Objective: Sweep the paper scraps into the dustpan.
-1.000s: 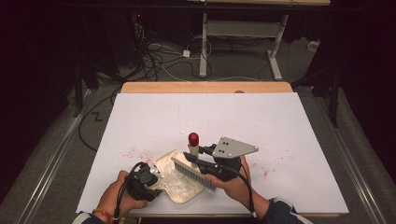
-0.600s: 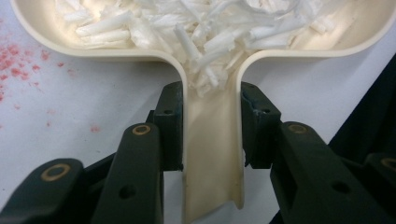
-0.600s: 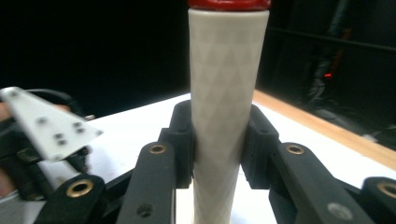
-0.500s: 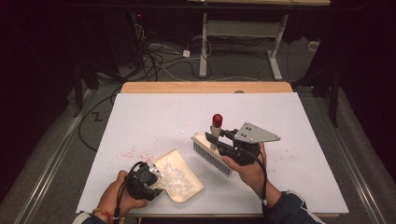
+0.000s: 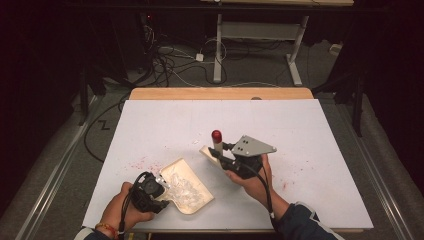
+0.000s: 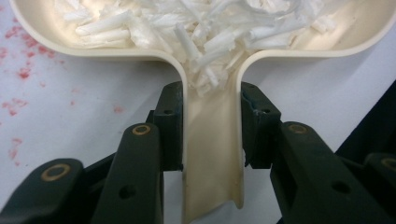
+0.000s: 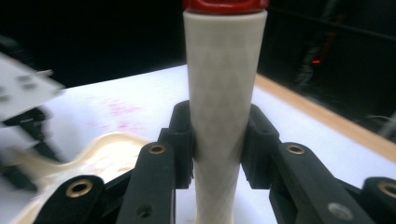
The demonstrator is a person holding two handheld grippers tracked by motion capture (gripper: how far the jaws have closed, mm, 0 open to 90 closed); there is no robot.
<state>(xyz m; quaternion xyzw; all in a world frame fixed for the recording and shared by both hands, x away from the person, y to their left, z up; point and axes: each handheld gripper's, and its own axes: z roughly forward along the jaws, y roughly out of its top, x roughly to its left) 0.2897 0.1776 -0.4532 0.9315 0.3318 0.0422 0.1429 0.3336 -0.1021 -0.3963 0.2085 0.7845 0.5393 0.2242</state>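
Your left gripper (image 6: 210, 140) clamps its fingers on the cream plastic dustpan's (image 5: 192, 182) handle at six o'clock; your right gripper (image 7: 219, 140) grips the red-capped cream brush handle (image 7: 224, 93). Next, probably sweep the red specks (image 5: 142, 162) panward.

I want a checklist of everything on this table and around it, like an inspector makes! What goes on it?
Surface: white table top with a wooden strip at the far edge; red specks scattered on it.
Job's things: cream dustpan lying flat near the front edge, holding white shreds; brush with a cream handle and a red cap, held off to the right of the dustpan.
Clutter: nothing seen beyond the specks.
Grippers: left gripper clamped on the dustpan's handle; right gripper clamped on the brush handle.
Cables: one trails from the right gripper along the forearm; loose cables on the floor.
Surroundings: dark room, grey floor, a white desk frame behind.
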